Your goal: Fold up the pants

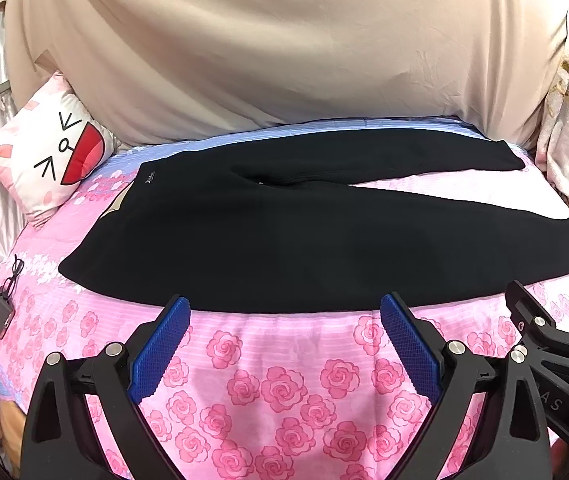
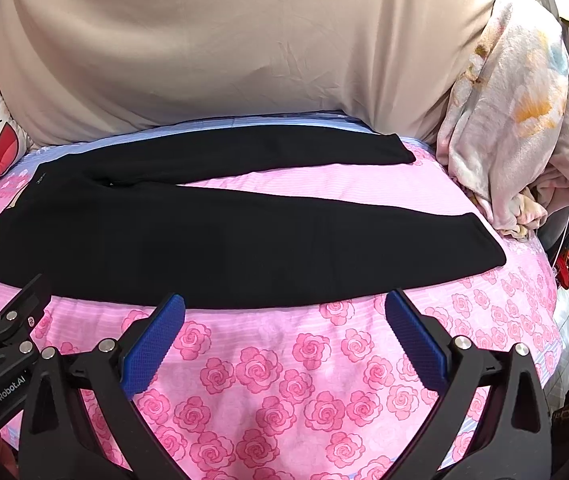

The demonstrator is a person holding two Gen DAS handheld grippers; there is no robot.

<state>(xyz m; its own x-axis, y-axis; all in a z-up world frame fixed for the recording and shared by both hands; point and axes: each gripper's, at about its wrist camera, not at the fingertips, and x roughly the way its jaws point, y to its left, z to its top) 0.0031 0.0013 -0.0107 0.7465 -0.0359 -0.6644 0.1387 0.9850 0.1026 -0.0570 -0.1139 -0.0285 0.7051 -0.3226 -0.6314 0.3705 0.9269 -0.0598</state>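
Clearly nothing is folded yet: the black pants lie flat and spread on the bed, over its pink rose-print cover. Taking the cat-face pillow as the landmark, the waistband is the end nearest the pillow, and the two legs run away from it toward the crumpled floral blanket at the other end of the bed. The legs part in a narrow V, so a wedge of pink cover shows between them; the leg farther from the claws lies close to the beige sheet hung behind the bed.

The left claw hovers over bare cover just short of the pants' near edge, its blue pads spread wide and holding nothing. The right claw sits just beside it, equally wide and empty, also short of the near edge. Neither touches the cloth. A small dark device with a cord lies on the cover on the pillow's side of the pants, apart from them.

By my reading this is the approach before the first fold. The next move likely calls for both claws to pinch one leg's outer edge, one near the waistband on the pillow's side and one toward the cuff, then carry that leg across onto the other so the V closes. The fabric looks soft and limp, so a shallow grip could let it slip or drag the layer beneath.
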